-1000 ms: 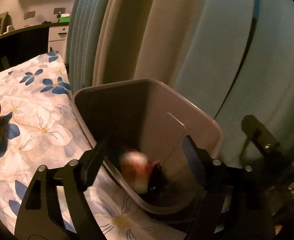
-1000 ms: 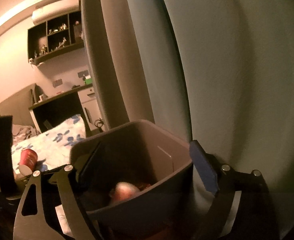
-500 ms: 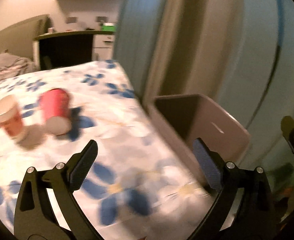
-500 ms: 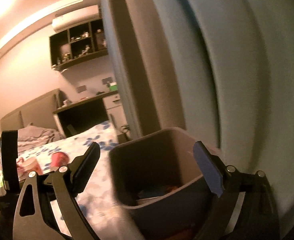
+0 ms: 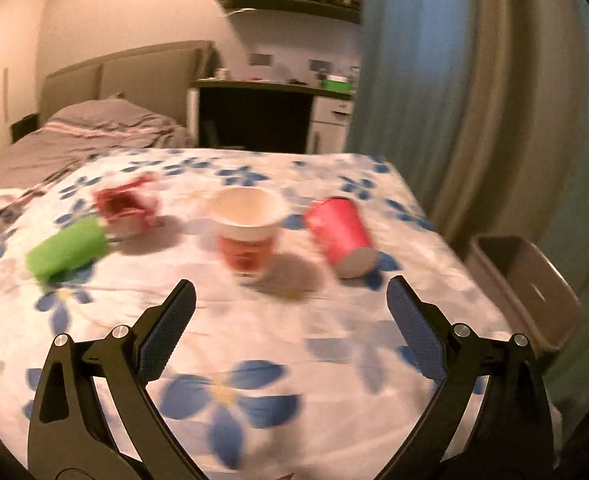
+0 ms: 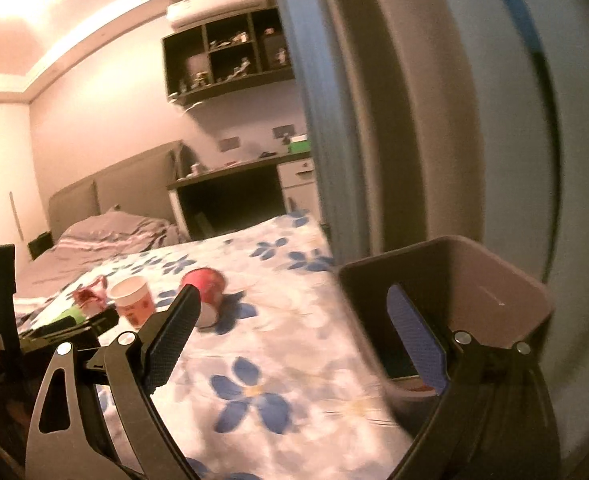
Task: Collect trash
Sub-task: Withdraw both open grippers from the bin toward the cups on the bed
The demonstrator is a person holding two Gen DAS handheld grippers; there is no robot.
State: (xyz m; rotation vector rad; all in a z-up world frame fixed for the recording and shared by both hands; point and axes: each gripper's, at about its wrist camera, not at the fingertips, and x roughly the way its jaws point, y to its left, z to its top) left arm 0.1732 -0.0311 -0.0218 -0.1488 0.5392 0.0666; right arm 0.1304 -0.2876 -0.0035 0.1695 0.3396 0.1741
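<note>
Red print on cup (image 5: 247, 236), illegible.

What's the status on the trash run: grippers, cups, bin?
Left gripper open, empty. Right gripper open, empty. Four pieces on the floral sheet: red cup on its side, white cup upright, green roll, crumpled wrapper. Bin beside the bed, path unobstructed.

In the left wrist view we see bare flowered bedspread (image 5: 254, 344) filling the lower middle of the frame, open room for a gripper. Across the centre stand four obstacles in a row: a green roll (image 5: 68, 254) at left, a crumpled red wrapper (image 5: 126, 208), an upright paper cup (image 5: 246, 232), and a red cup (image 5: 340, 236) on its side. The grey bin (image 5: 526, 284) blocks the right edge, the curtain (image 5: 474, 92) behind it
</note>
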